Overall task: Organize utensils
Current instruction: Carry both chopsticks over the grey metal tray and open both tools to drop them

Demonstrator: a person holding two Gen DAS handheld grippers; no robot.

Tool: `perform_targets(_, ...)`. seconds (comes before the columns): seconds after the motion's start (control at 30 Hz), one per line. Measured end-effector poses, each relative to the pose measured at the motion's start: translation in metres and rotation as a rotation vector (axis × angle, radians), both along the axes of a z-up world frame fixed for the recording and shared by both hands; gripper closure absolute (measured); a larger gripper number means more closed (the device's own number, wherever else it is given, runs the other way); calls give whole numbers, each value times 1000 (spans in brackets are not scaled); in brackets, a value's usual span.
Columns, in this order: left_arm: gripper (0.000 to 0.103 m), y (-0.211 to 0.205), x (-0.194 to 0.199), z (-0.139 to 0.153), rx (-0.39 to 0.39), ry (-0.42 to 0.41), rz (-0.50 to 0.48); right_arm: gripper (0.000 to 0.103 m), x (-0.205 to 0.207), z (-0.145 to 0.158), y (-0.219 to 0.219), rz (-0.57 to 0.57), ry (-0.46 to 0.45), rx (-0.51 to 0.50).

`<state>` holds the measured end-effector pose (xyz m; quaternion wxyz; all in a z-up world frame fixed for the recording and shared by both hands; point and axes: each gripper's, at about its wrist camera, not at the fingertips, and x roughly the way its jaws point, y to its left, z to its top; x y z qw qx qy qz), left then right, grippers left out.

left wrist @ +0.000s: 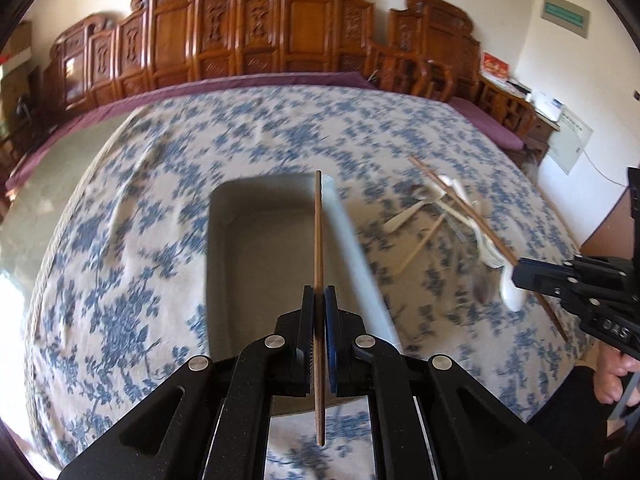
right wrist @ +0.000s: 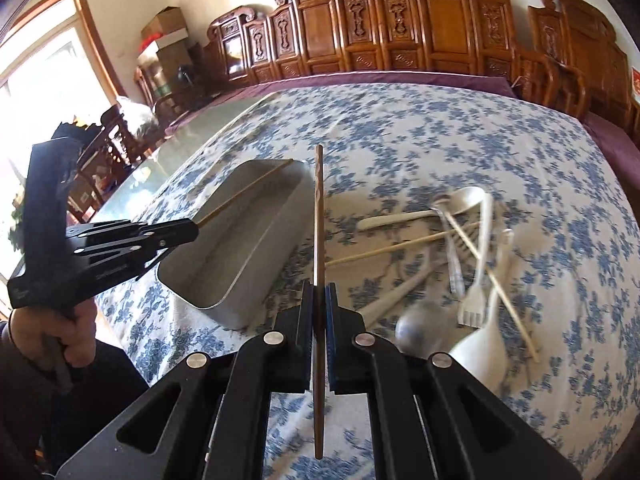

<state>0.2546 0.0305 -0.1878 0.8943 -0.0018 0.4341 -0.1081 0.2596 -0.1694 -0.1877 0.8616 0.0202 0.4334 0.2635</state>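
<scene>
My left gripper [left wrist: 319, 292] is shut on a brown chopstick [left wrist: 319, 232] that points out over the grey metal tray [left wrist: 256, 248]. In the right wrist view the left gripper [right wrist: 196, 226] holds its chopstick [right wrist: 248, 190] above the tray [right wrist: 236, 252]. My right gripper [right wrist: 319, 296] is shut on a second brown chopstick [right wrist: 318, 220], beside the tray's right wall. It also shows at the right edge of the left wrist view, where the right gripper [left wrist: 516, 276] holds its chopstick [left wrist: 492, 237]. Right of the tray lies a blurred pile: a white spoon [right wrist: 472, 344], a white fork [right wrist: 478, 280], a metal spoon [right wrist: 416, 328] and pale chopsticks [right wrist: 400, 248].
A blue-flowered cloth [right wrist: 440, 140] covers the table, with bare glass top [right wrist: 132, 192] to the left. Carved wooden chairs [right wrist: 440, 28] line the far side behind a purple edge. A person's hand [right wrist: 76, 336] grips the left tool's handle.
</scene>
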Motion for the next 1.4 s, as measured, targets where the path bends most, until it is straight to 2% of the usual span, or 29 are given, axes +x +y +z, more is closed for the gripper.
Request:
perform_targets(0.23,99,14,18,-17,38,67,37,96,5,-5,21,23,16,-4)
perform_targets(0.53,99,18,24,-29,49,87,68,96,7,-8,35,39,27,-10)
perform_targets(0.8,99,23,24,-27,15,66,66,96,12,-11,49,32,40,-7)
perform_targets(0.97,99,31,18,-12,16,11,66,96,19,-11,70,44,45,6)
perform_targets(1.2,99,53,18,4,3,-31,108,96,38,-21,103,36,78,6)
perform_targets(1.4,99,71,21,5,2,-38,150,96,53,-36,134,27,116,-27)
